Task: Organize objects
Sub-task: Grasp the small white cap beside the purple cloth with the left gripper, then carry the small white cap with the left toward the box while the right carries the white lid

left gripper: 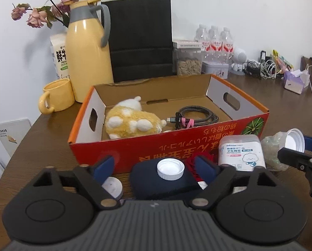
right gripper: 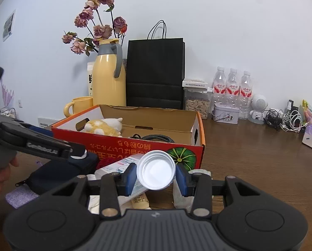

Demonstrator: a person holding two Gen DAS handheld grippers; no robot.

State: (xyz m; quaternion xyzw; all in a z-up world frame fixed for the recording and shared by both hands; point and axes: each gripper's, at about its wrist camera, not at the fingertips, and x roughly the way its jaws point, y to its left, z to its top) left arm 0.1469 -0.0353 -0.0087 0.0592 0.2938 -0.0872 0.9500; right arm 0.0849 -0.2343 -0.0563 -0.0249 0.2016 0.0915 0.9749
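While my right fingers (right gripper: 156,175) sit clamped on a small clear cup (right gripper: 156,169), white mouth toward the camera, my left fingers (left gripper: 156,167) stand apart around a dark pouch (left gripper: 162,179) with a white cap (left gripper: 170,169) on top. No pad touches the pouch as far as I can see.

Step in hand, as I judge it: gathering loose items in front of the red box (left gripper: 135,152) and moving them into it. Box is open; inside lie a plush toy (left gripper: 128,121) at the left end and a coiled cable (left gripper: 195,116) toward the right. Bare cardboard floor shows behind them.

Next move, my guess: lift the cup over the near wall of the box and release it onto the free floor near the cable. Left side needs to close on the pouch first; the loose cap may slide off if tilted.

Around the box:
- swab tub (left gripper: 240,152) just in front, right of the pouch
- something red (left gripper: 192,161) between tub and pouch, partly hidden
- white round lid (left gripper: 113,187) on the counter (left gripper: 41,138) under my left finger
- yellow flask (left gripper: 89,58), mug (left gripper: 55,99) and black bag (left gripper: 141,39) behind the box
- water bottles (left gripper: 214,39), tangled cords (left gripper: 264,67) farther right

In the way: the box's near wall, and the two grippers close beside each other.
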